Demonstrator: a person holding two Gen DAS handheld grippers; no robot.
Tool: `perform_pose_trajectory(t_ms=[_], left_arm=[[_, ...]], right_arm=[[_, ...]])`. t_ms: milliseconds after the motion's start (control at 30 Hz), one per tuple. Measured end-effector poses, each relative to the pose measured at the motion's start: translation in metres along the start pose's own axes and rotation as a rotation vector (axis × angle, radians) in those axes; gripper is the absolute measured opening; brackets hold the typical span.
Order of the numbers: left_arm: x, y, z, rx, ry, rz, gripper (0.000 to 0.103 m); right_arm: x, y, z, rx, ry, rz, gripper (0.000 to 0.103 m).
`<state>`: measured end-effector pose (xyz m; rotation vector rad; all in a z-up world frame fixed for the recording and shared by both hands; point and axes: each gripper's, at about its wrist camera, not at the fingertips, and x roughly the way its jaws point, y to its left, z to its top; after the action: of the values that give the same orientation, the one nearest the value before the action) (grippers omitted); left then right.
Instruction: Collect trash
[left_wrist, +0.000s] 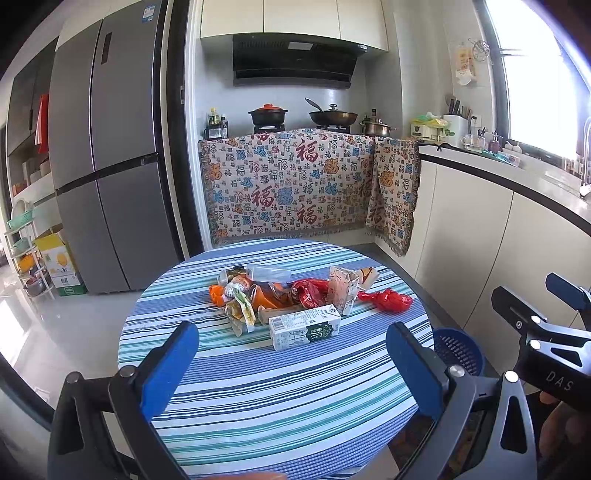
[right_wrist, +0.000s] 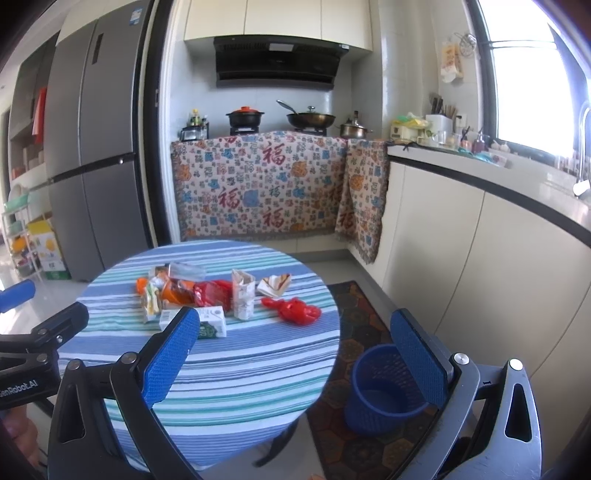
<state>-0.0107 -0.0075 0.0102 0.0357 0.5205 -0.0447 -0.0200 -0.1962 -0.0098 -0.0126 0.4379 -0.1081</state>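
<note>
A heap of trash lies on a round table with a striped cloth (left_wrist: 258, 398): a white and green milk carton (left_wrist: 304, 326), a red crumpled wrapper (left_wrist: 388, 300), an orange wrapper (left_wrist: 264, 297), a torn beige carton (left_wrist: 341, 288) and a clear plastic piece (left_wrist: 267, 273). My left gripper (left_wrist: 291, 365) is open and empty, above the table's near half, short of the carton. My right gripper (right_wrist: 295, 354) is open and empty, over the table's right edge. The red wrapper (right_wrist: 293, 310) and carton (right_wrist: 208, 325) show in the right wrist view. A blue mesh bin (right_wrist: 384, 391) stands on the floor right of the table.
A patterned mat (right_wrist: 354, 325) lies under the bin. White cabinets with a counter (right_wrist: 480, 236) run along the right. A cloth-draped stove counter (left_wrist: 295, 184) is behind the table, a grey fridge (left_wrist: 107, 155) at the left, a shelf rack (left_wrist: 26, 258) at far left.
</note>
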Motion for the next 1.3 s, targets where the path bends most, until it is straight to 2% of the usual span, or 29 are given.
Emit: perform_pose_trajectory(t_ms=[1300], left_arm=[[-0.0016,-0.0011,-0.0009,-0.001,0.001,-0.004,0.103]], right_arm=[[0.0003,-0.0031,-0.0015,0.01,0.0,-0.017,0.103]])
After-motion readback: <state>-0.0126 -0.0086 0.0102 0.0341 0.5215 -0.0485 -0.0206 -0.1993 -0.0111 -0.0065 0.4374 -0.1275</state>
